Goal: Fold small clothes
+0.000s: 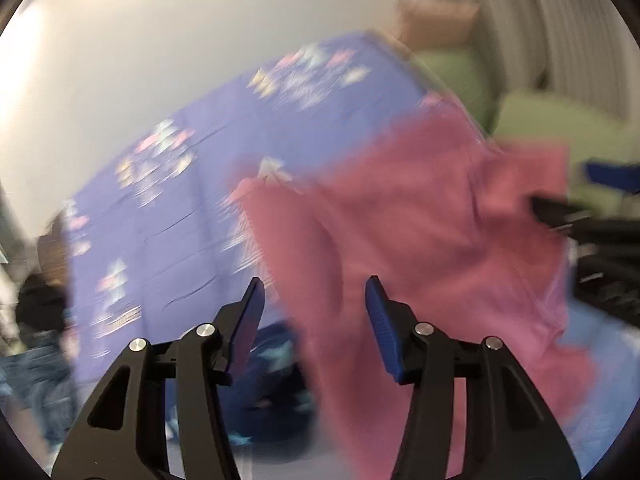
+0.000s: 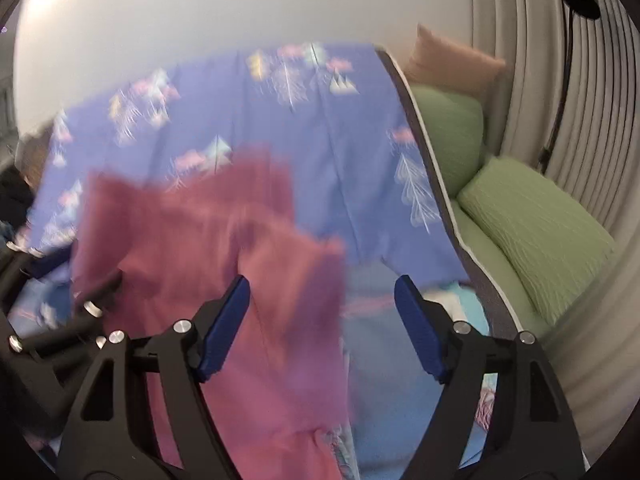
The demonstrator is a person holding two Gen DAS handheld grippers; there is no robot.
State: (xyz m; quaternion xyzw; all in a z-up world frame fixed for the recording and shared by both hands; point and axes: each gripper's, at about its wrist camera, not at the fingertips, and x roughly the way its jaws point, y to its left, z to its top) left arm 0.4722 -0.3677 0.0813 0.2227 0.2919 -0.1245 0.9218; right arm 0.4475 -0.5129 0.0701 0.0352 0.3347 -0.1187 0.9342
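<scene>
Both grippers stand with their jaws apart and nothing pinched between the blue pads. Left gripper [image 1: 314, 284] points down at the bed, its pads spread with a gap between them; the pink cloth lies beyond and under the right-hand pad, but no pad presses on it as far as the blurred picture shows. Right gripper [image 2: 322, 280] is spread wider, and its pads frame the edge of the same cloth without closing on it.

Largest in both views is the blue bedsheet [image 2: 340, 152], printed with pale trees, small clouds and triangles, stretched across the bed and creased in long lines. A pale wall [image 1: 180, 40] fills the upper part of each view.

On the sheet lies the pink garment [image 2: 208, 248], rumpled and loosely heaped, not flat; in the left wrist view it covers the right half of the bed in front of the gripper. Its shape is too blurred to tell sleeves from body.

Beside the bed's far edge sit green cushions [image 2: 536, 224], with a tan pillow [image 2: 452, 60] behind them against a ribbed wall panel [image 2: 520, 40]. A thin black lamp [image 2: 576, 0] stands on that side.

Near the left gripper's base, a dark blue patterned garment [image 1: 272, 384] lies bunched on the sheet, just beside the pink one.
</scene>
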